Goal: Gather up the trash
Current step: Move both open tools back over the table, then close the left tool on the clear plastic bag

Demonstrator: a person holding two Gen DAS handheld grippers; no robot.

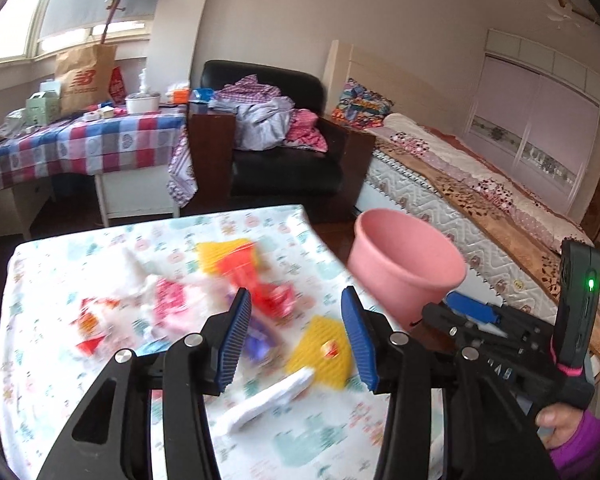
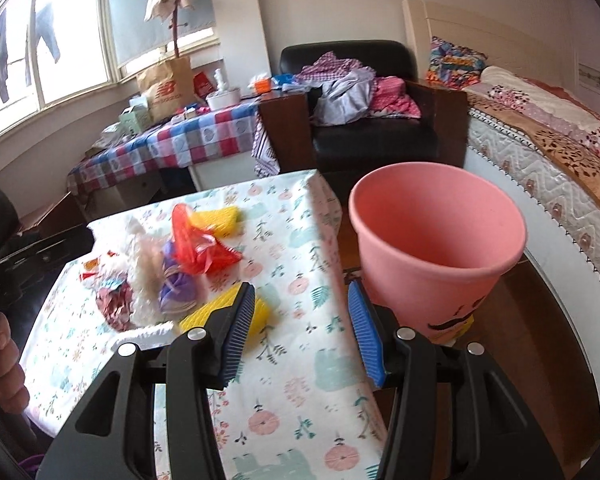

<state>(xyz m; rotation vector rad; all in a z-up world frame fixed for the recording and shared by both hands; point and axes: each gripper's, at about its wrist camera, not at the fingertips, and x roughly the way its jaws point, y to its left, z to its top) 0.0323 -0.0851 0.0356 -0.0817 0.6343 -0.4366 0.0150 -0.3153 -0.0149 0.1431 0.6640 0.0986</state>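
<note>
1. Table (image 2: 284,392) with floral cloth carries the trash pile, bunched at its far-left part.
2. Pink bin (image 2: 436,248) hangs off the table's right edge, tilted, mouth toward the pile. How it is held is hidden; it looks borne on the right gripper's (image 2: 300,320) outer side. That gripper's jaws stand spread with nothing between the pads.
3. Left gripper (image 1: 296,328) hovers over the pile, jaws spread, pinching nothing.
4. Red plastic bag (image 2: 198,246) lies mid-pile; a yellow foam net (image 1: 320,352) lies nearest, a white foam strip (image 1: 268,396) beside it; a second net sits at the far side.
5. Advice: take the nearest net first, drop the pads either side, close fully before lifting, keep the bin mouth near the table edge.
</note>
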